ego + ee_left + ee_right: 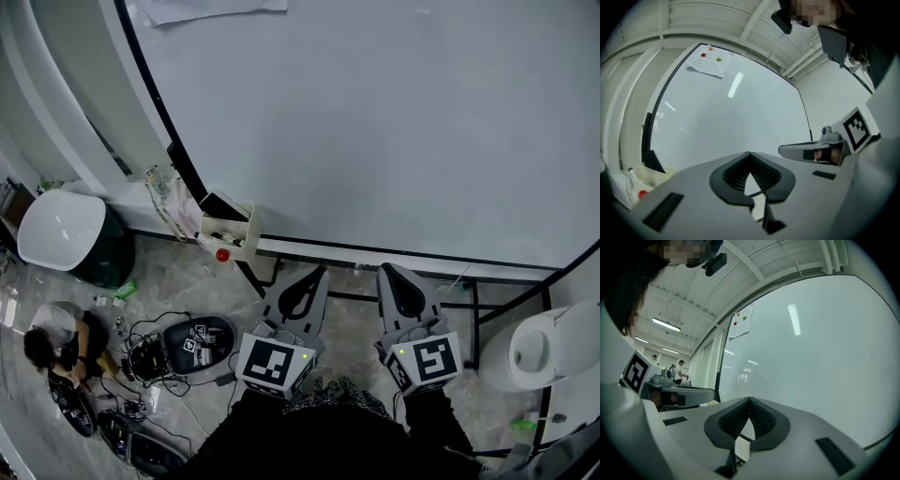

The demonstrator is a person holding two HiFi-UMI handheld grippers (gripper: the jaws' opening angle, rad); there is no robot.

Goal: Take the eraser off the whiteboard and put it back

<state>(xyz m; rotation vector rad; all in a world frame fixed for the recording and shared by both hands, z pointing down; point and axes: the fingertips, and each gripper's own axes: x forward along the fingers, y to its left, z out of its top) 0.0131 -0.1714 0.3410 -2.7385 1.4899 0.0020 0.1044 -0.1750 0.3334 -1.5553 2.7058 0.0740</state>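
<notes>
White whiteboard (375,122) cut off at edges, dark block (217,204) by its tray (246,228) — too small to identify, left gripper (321,271) and right gripper (385,270) both pressed together, empty

Left claw (320,272), right claw (383,269): closed, level

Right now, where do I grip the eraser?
Likely the dark block at the whiteboard's lower-left corner, above the cream tray. Pinch its long edges with the left gripper, coming straight at the board: it seems to lie flat on it, tilted.
</notes>
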